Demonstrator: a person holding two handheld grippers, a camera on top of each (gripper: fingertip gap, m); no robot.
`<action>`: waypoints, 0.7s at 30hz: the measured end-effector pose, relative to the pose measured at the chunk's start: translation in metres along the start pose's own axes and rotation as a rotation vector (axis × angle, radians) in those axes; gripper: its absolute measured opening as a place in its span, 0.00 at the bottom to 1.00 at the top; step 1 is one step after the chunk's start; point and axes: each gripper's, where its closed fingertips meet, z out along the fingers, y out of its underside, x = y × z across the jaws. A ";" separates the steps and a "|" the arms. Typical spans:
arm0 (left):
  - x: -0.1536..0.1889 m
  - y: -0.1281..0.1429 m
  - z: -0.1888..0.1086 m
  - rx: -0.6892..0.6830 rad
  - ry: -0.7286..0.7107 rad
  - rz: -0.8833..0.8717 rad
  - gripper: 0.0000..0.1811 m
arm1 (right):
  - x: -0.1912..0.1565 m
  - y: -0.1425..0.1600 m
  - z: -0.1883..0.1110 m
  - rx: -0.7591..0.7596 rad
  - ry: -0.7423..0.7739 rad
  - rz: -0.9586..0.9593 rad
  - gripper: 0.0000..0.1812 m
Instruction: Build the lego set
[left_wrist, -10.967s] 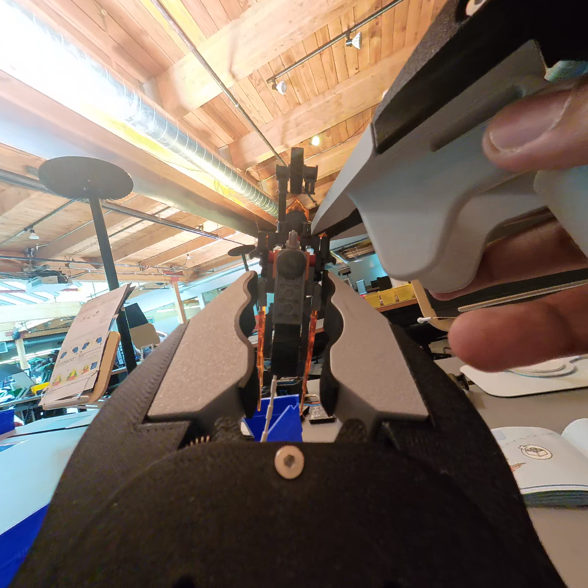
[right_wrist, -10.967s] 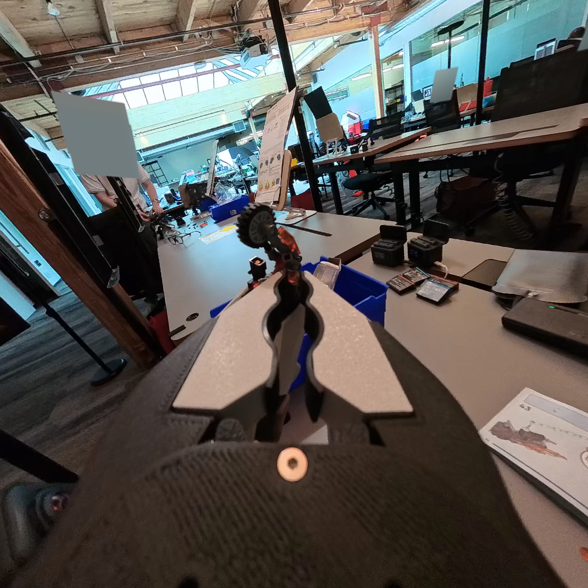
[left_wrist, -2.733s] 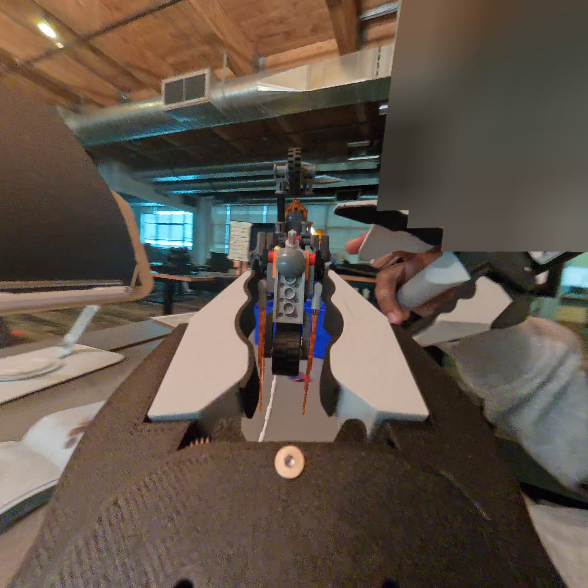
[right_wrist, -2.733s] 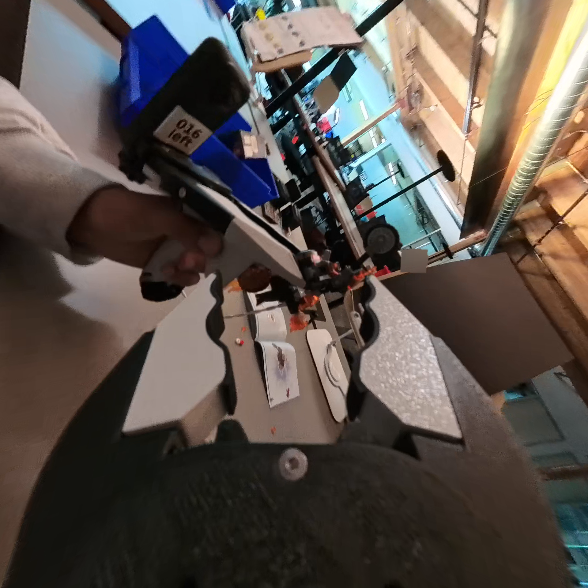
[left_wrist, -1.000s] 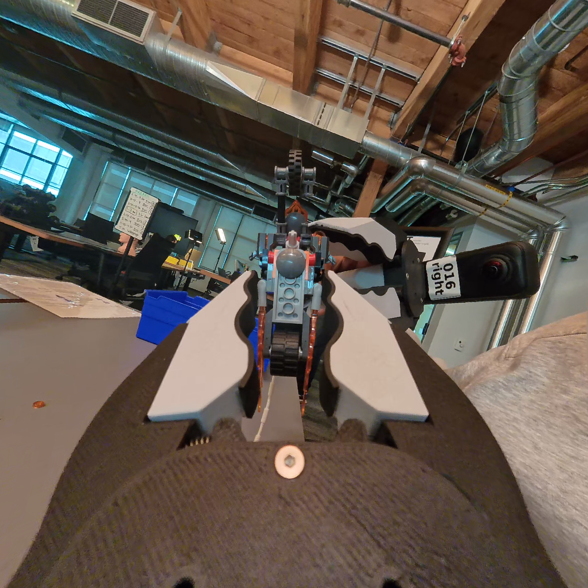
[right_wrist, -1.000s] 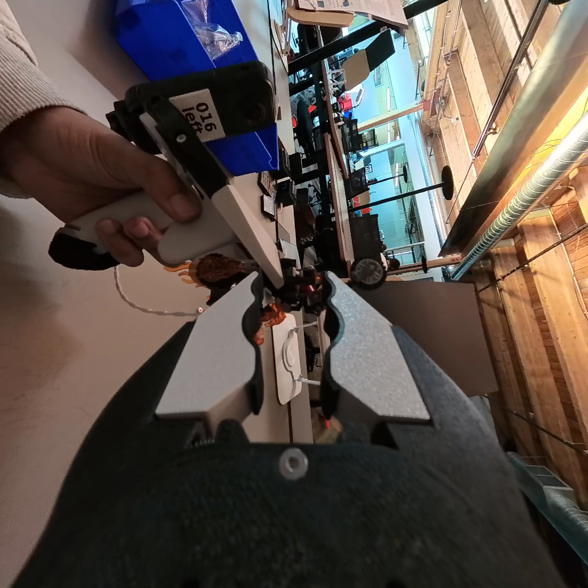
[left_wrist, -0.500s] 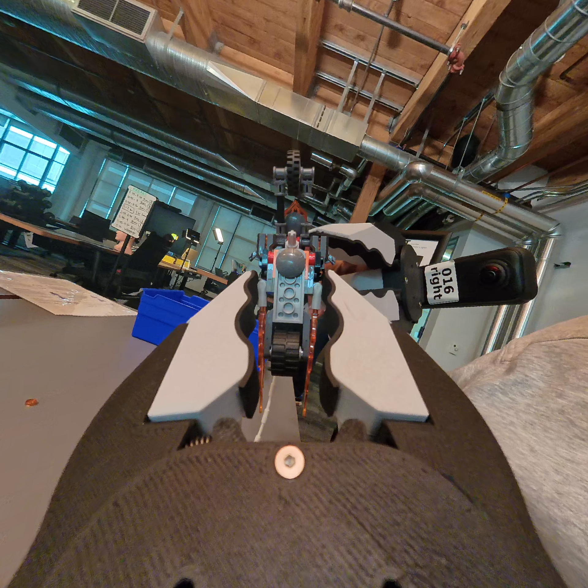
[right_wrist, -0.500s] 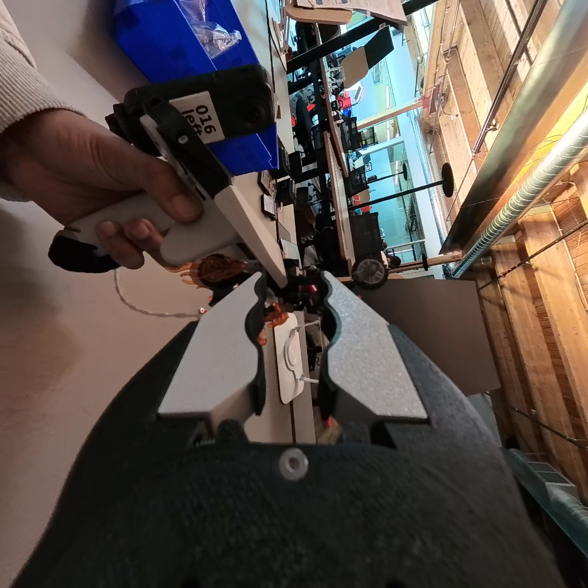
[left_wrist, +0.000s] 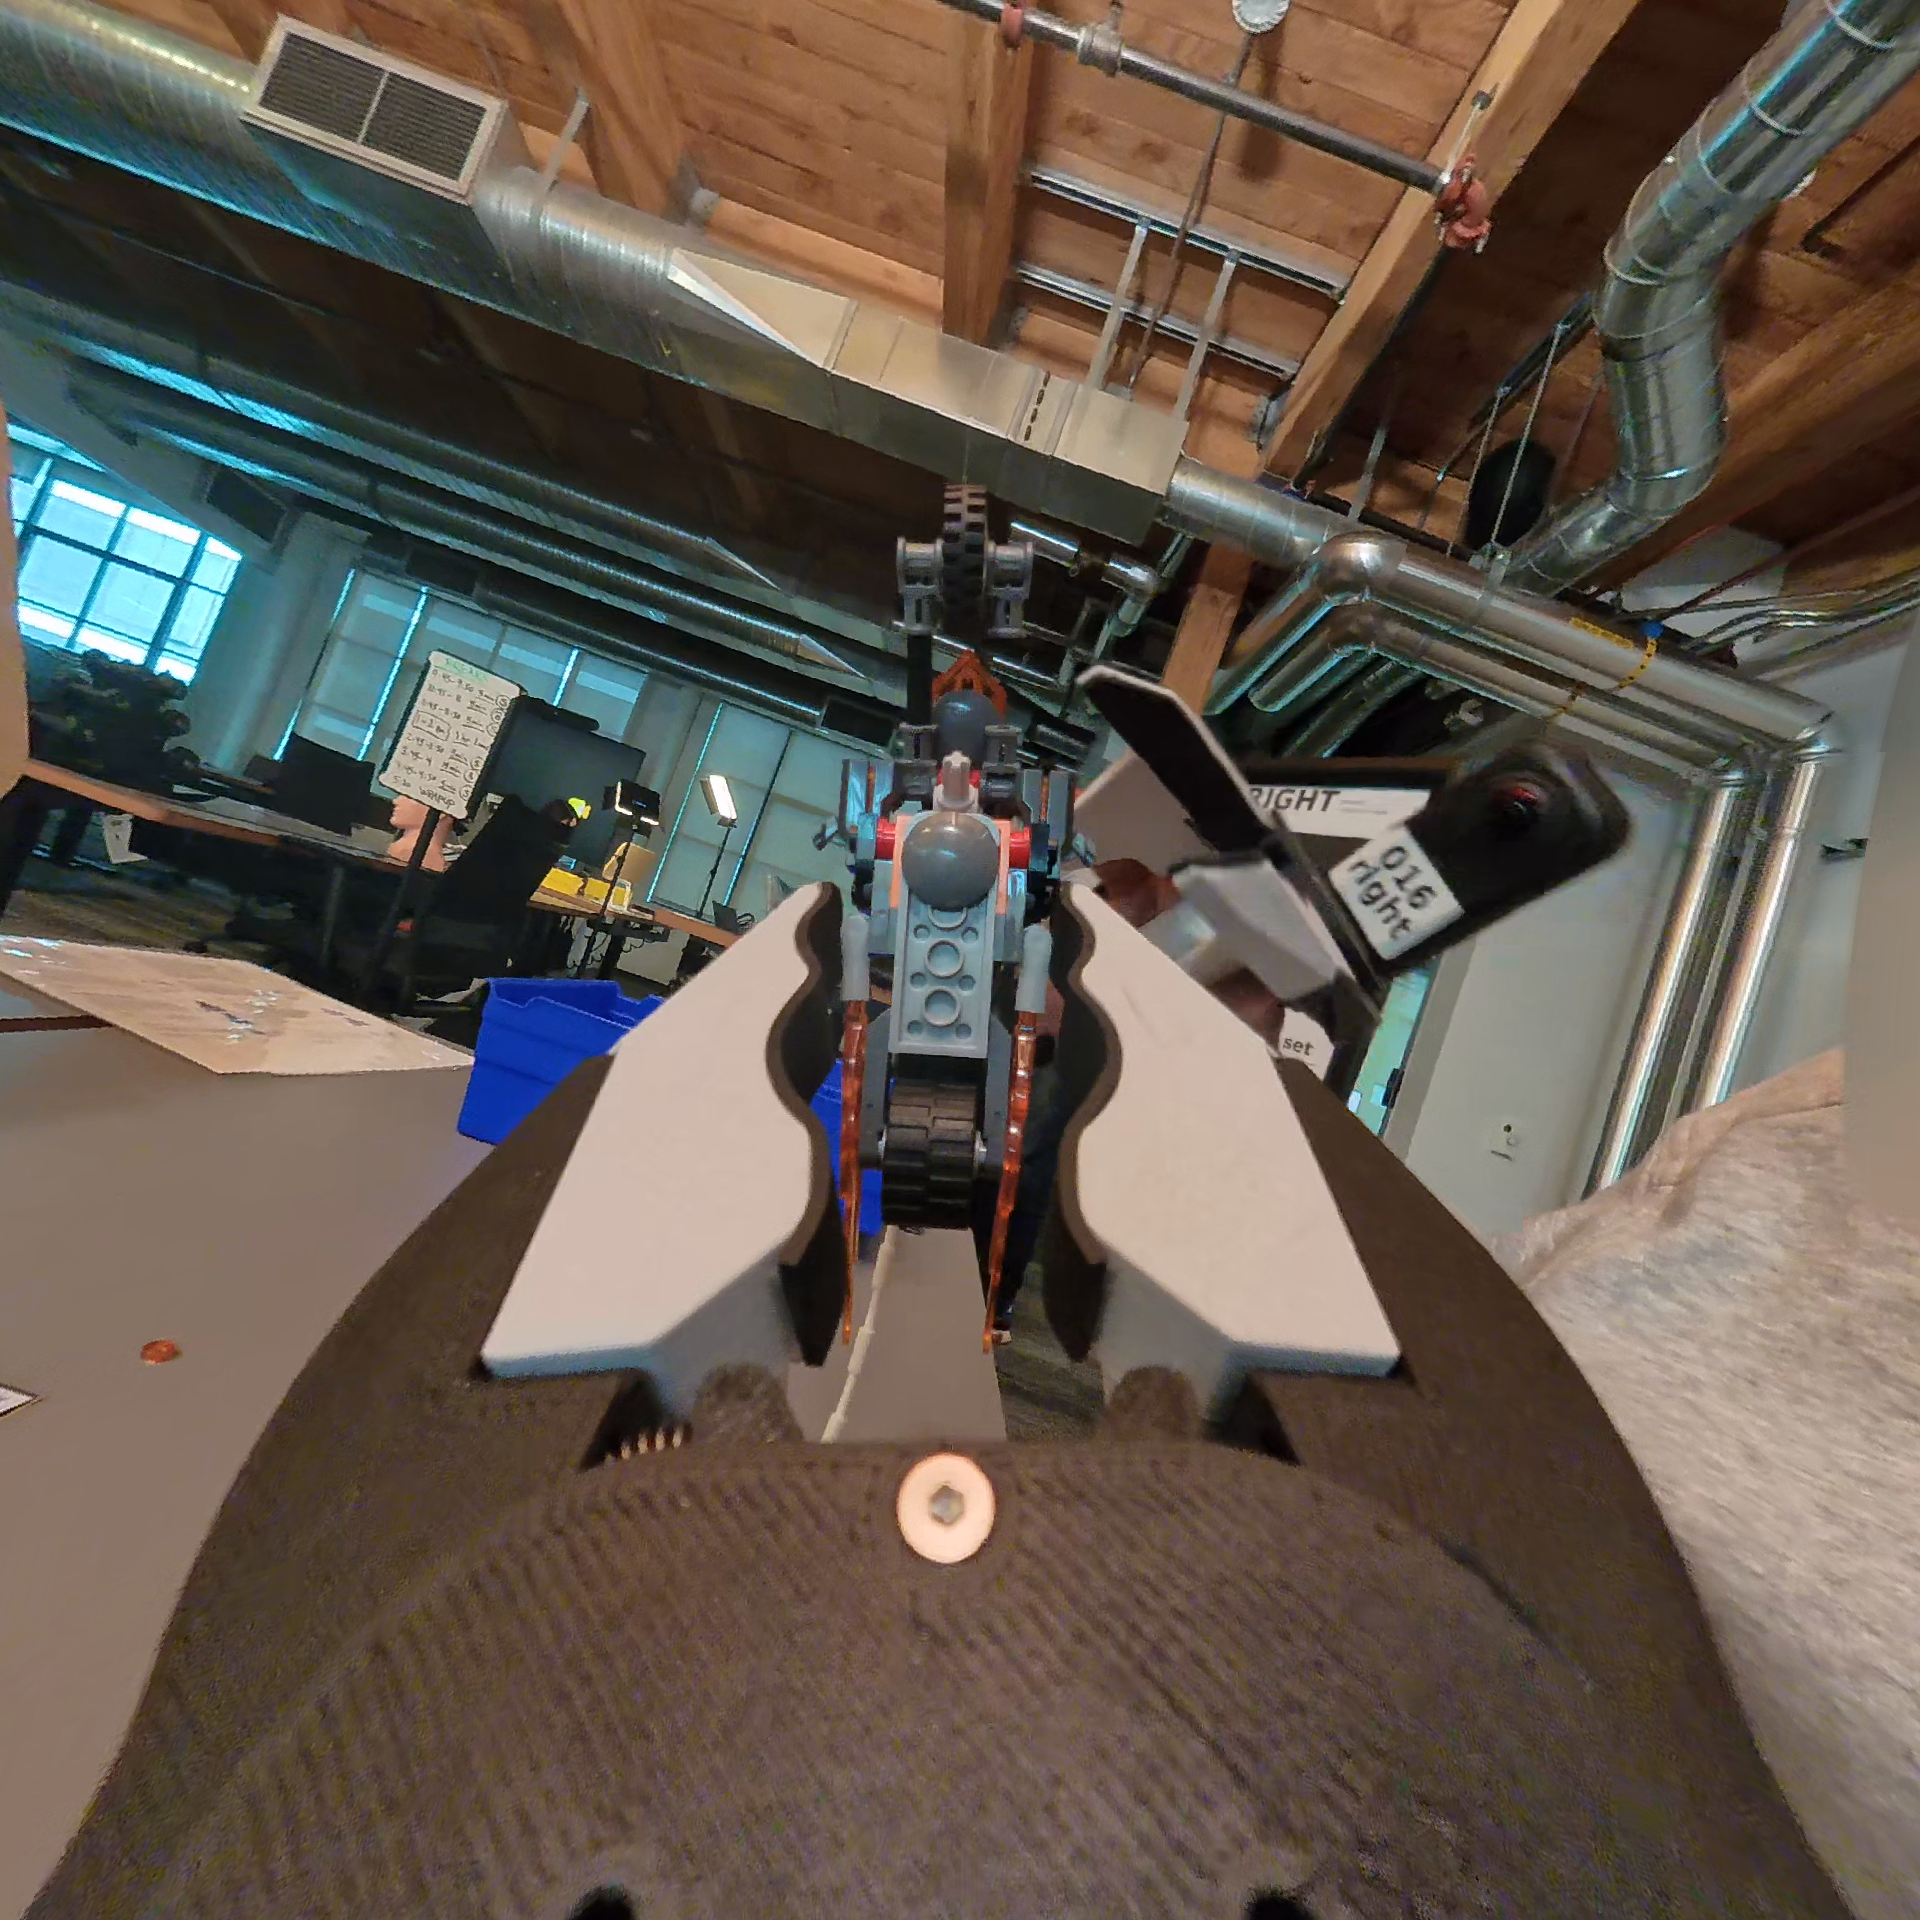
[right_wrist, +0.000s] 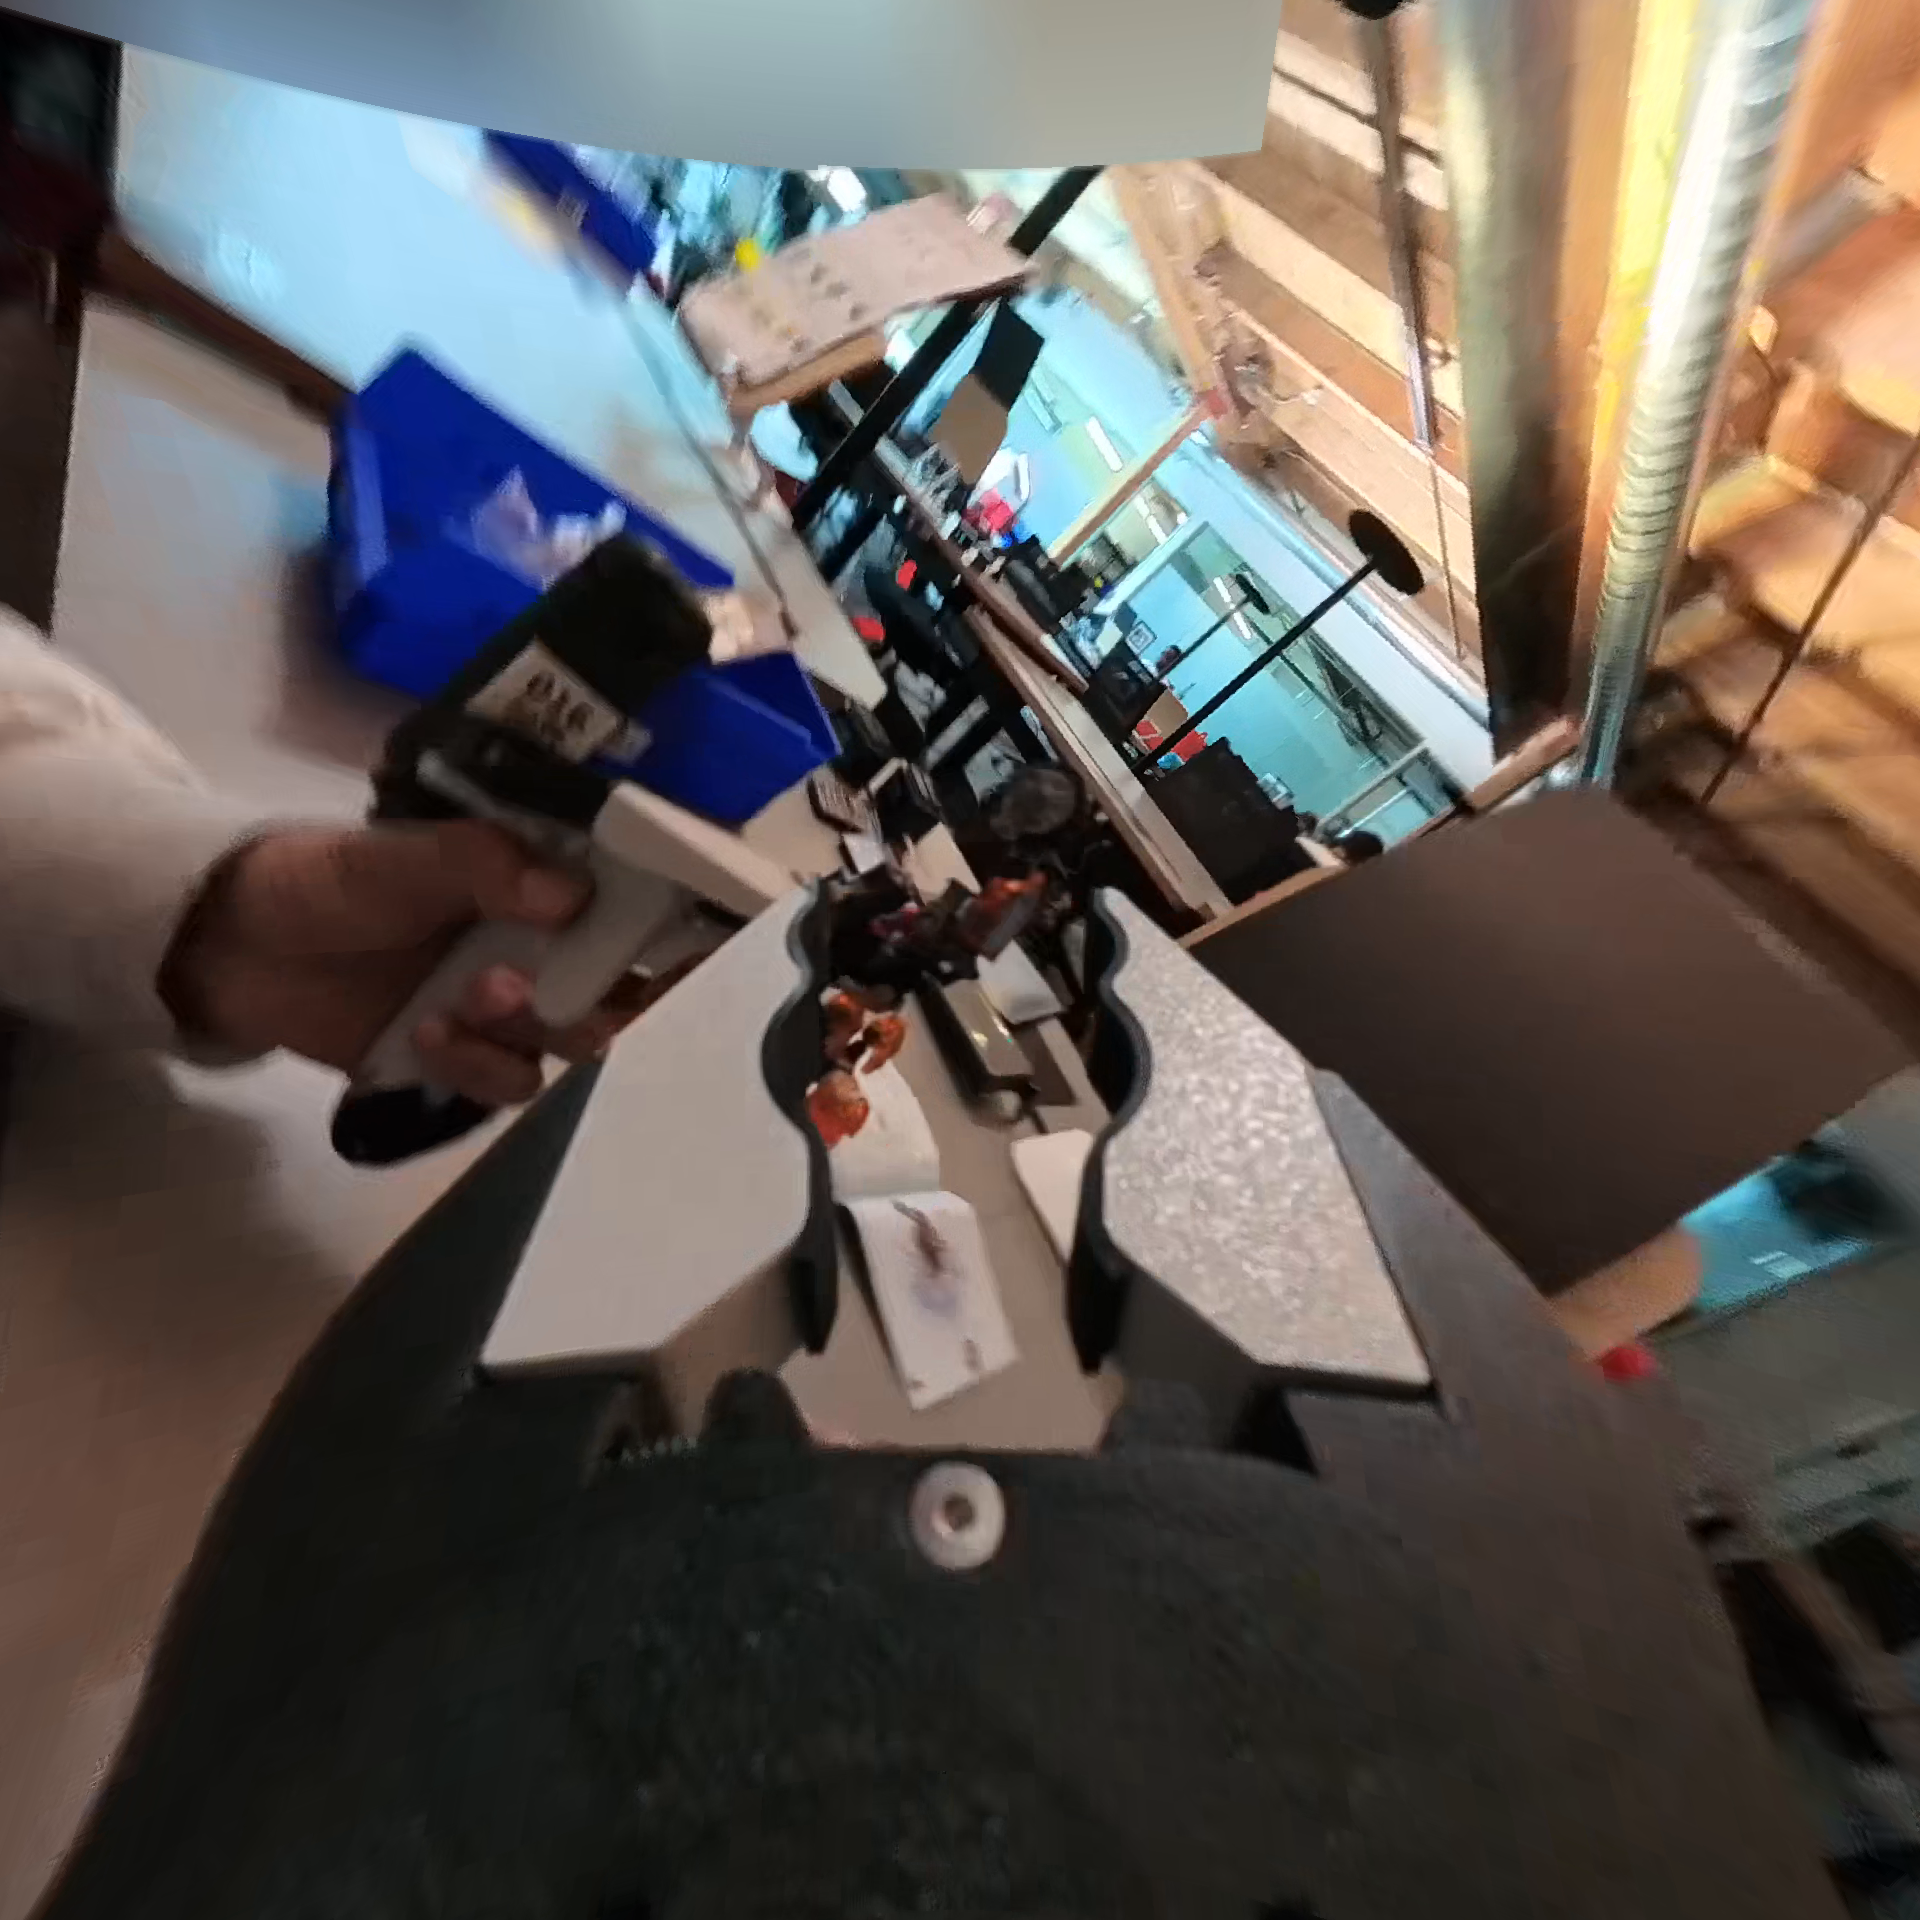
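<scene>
Two grippers: both are being held up off the desk (left_wrist: 156, 1195), with one lego model between them.

Left gripper (left_wrist: 940, 1039): its fingers are clamping the lego model (left_wrist: 943, 966) by the flanks of its grey body, holding it upright in the air.

Right gripper (right_wrist: 951, 997): its fingers are standing apart, with nothing gripped; the model is sitting just beyond the tips in the right wrist view, and I cannot tell whether either tip is touching it. In the left wrist view it is reaching in beside the upper right of the model.

Model location: it is being carried above the desk, clear of the blue bin (left_wrist: 540, 1049) behind it.

Model make-up: a grey studded plate, a black tyre (left_wrist: 932, 1153) at the bottom, orange flame pieces (left_wrist: 852, 1091) hanging on both sides, and a tall mast topped by a black gear (left_wrist: 964, 535).

Handling judgement: it is looking light and rigid, but only press-fitted, so it is likely to shed parts under a twist or a hard squeeze. The flame pieces and the thin mast are appearing the weakest.

Hold point judgement: the solid grey body, where the left fingers are sitting, is seeming the safest place; the mast and flames are better left alone.

Hidden or unclear: the right wrist view is smearing with motion, so the model's details and the open booklet (right_wrist: 935, 1278) on the desk are hard to read. The far side of the model is out of sight, and a pale cord (left_wrist: 862, 1340) under it is running out of view.
</scene>
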 end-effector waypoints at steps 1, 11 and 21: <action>0.002 0.000 0.000 -0.002 0.015 0.003 0.20 | 0.005 0.000 -0.003 0.034 0.019 0.101 0.26; 0.028 0.006 0.001 -0.035 0.197 -0.057 0.20 | -0.012 0.025 0.000 0.282 -0.113 0.855 0.28; 0.029 0.017 0.004 -0.063 0.226 -0.110 0.20 | -0.020 0.027 0.000 0.352 -0.229 1.072 0.22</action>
